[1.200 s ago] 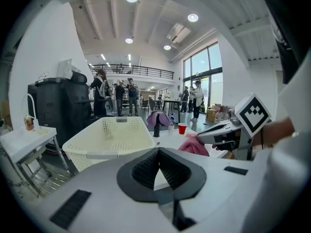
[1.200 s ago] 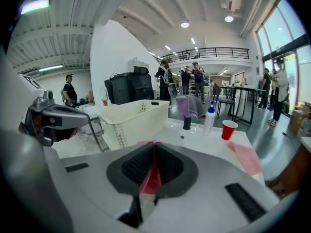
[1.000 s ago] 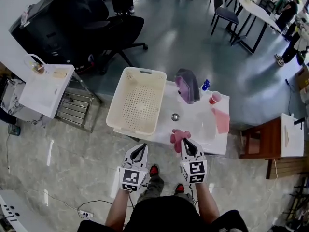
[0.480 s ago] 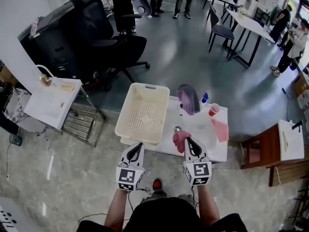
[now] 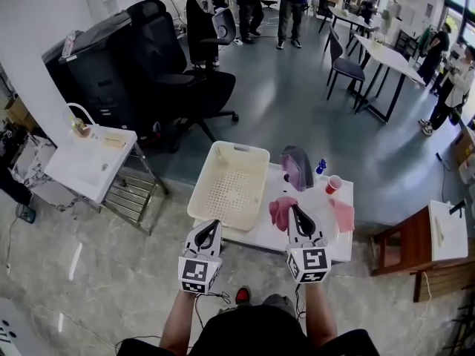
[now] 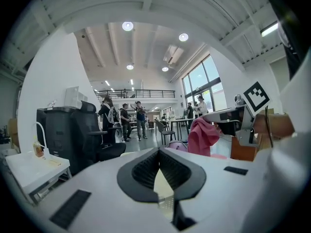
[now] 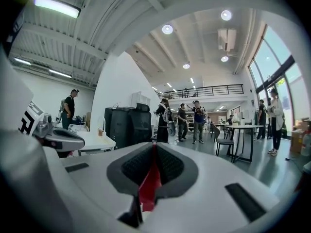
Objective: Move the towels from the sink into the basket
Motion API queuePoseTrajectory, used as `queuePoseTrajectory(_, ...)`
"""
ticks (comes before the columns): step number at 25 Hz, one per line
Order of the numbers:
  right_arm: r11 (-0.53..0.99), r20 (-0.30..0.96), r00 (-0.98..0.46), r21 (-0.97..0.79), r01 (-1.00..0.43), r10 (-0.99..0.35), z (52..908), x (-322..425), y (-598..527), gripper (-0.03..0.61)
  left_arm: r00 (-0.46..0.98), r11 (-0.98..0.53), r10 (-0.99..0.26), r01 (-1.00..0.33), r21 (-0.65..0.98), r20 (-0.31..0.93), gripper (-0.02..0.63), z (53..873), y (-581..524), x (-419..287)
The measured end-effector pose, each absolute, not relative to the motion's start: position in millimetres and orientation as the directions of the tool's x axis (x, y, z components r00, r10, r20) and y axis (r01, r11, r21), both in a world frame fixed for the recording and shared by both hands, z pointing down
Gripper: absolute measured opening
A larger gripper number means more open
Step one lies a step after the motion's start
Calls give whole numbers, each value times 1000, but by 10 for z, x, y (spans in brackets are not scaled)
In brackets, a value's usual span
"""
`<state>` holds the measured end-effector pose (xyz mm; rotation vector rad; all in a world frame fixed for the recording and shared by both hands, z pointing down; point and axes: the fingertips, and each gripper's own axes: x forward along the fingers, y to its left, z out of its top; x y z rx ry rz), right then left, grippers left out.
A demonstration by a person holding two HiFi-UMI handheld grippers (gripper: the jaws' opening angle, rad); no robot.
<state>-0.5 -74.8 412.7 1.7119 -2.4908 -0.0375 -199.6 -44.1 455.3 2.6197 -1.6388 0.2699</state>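
The white table (image 5: pixel 335 245) stands just ahead of both grippers. The cream basket (image 5: pixel 230 184) rests on its left end, straight ahead of the left gripper (image 5: pixel 212 225). Beyond the right gripper (image 5: pixel 295 211) sit a purple-grey bundle (image 5: pixel 297 166) and a red cup (image 5: pixel 333 185). To that gripper's right lies a flat pink cloth (image 5: pixel 343 215).

our right tool (image 5: pixel 296 213) pinches a crumpled pink towel (image 5: pixel 281 212) beside the empty cream basket (image 5: pixel 241 150); a flat pink towel (image 5: pixel 343 215) lies nearby.

Pretty clearly a big open lab/office hall: office chairs (image 5: pixel 159 58), work tables (image 5: pixel 382 50) and a mezzanine railing (image 7: pixel 201 90) are seen under high ceilings.
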Motion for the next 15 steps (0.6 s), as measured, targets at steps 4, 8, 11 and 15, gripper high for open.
queuePoseTrajectory(4, 389, 47, -387, 101, -915, -921, 3947, -114, -863, 41, 391, -403, -909, -913, -67, 145, 6, 4471, -446, -2091)
queuePoseTrajectory(8, 432, 14, -433, 106, -896, -901, 3804, -267, -962, 41, 346, -357, -927, -932, -60, 147, 6, 4455, -429, -2208)
queuePoseTrajectory(11, 479, -2, -482, 111, -871, -876, 3712, -415, -1073, 41, 294, -306, -945, -950, -65, 145, 6, 4450, -428, -2316)
queuePoseTrajectory(15, 550, -9, -555, 111, -827, -832, 3653, -667, -1242, 41, 226, -238, -963, -969, -68, 150, 6, 4448, -407, -2447)
